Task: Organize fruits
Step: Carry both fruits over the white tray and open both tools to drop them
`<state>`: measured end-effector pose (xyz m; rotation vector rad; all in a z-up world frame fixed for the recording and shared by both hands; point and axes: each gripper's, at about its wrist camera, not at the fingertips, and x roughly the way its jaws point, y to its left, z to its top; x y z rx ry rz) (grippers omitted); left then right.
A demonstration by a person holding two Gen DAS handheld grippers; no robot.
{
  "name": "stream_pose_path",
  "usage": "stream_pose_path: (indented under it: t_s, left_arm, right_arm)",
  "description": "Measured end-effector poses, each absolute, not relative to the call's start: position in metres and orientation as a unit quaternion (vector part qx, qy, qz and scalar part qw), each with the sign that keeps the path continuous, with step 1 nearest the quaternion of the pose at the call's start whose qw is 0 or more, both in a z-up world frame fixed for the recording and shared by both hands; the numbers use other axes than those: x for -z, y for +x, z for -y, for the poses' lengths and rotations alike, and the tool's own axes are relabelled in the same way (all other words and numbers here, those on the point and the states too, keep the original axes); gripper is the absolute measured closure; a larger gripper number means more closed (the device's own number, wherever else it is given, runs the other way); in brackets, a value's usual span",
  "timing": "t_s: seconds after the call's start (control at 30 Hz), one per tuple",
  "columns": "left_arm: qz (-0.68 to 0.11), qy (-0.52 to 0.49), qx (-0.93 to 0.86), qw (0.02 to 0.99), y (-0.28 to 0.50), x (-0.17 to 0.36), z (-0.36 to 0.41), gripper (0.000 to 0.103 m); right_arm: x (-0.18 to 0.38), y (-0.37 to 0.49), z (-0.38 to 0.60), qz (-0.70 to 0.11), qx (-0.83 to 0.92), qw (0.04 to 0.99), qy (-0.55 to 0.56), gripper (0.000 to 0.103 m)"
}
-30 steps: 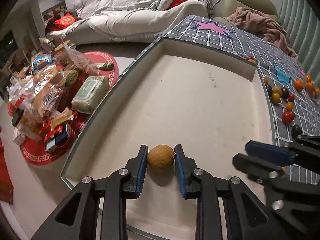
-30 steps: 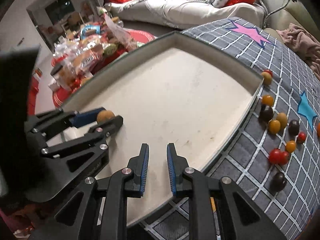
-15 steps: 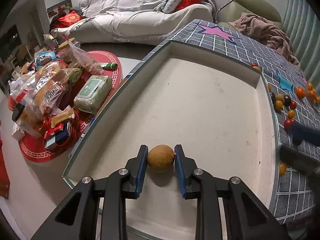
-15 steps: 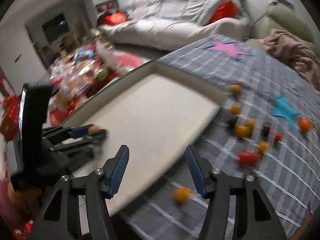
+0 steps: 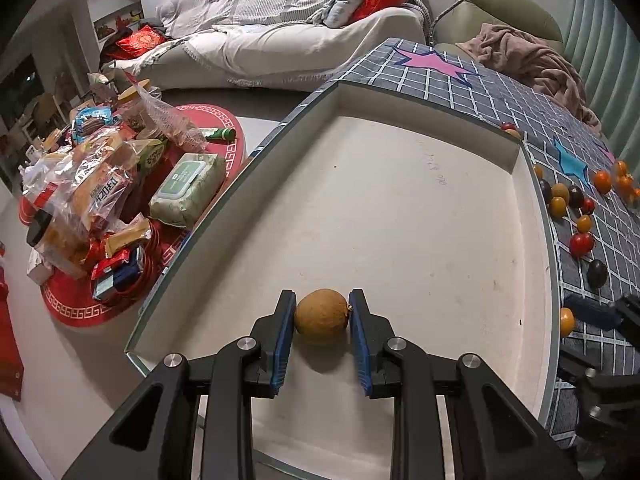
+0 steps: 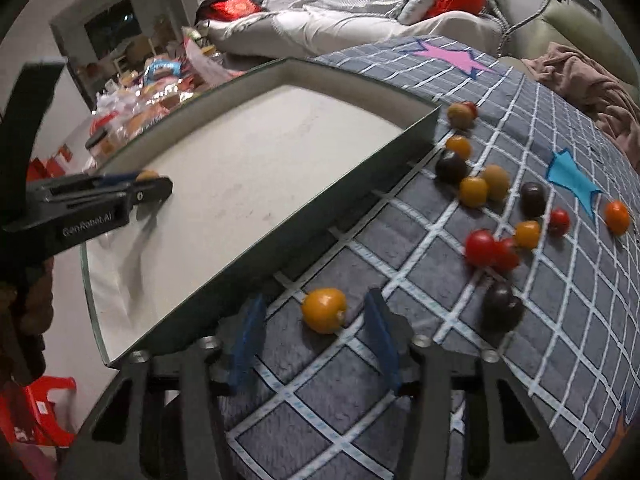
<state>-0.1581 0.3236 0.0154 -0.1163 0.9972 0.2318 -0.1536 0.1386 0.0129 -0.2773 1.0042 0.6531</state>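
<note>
Blue-padded claws at work: one grips a brown fruit, the other is closing around an orange one.

The left claw (image 5: pixel 322 316) pinches the round brown fruit (image 5: pixel 321 316) between its pads, low over the near end of the shallow white tray (image 5: pixel 400 216). The right claw (image 6: pixel 316 328) stands beside the tray over the grey checked cloth (image 6: pixel 400 240); its jaws are closing with the orange fruit (image 6: pixel 324 310) between them, pads not yet touching it. Beyond lie scattered small fruits (image 6: pixel 496 216), red, orange and dark, near a blue star (image 6: pixel 572 182).
</note>
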Motion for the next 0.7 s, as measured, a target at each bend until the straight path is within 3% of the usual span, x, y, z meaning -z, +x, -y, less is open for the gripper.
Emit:
stream_pose_path:
  t_s: [0.1,0.37,0.7]
  left_arm:
    - [-0.477,-0.054,-0.111,0.87,-0.158,-0.015,-0.323,0.074]
    - [-0.475,-0.047,-0.108,0.872,-0.159,-0.015,-0.322,0.074]
    - [-0.473,-0.036,-0.129,0.871,-0.164,-0.015,-0.338,0.074]
  right_arm:
    - [-0.014,-0.156,-0.138,-0.469,-0.294,0.821,-0.141,0.08]
    - [-0.051,-0.149,-0.119,-0.464,-0.304,0.83,-0.051,0.08]
    - [-0.038,-0.159,-0.213,-0.471,-0.362,0.795,-0.122,0.08]
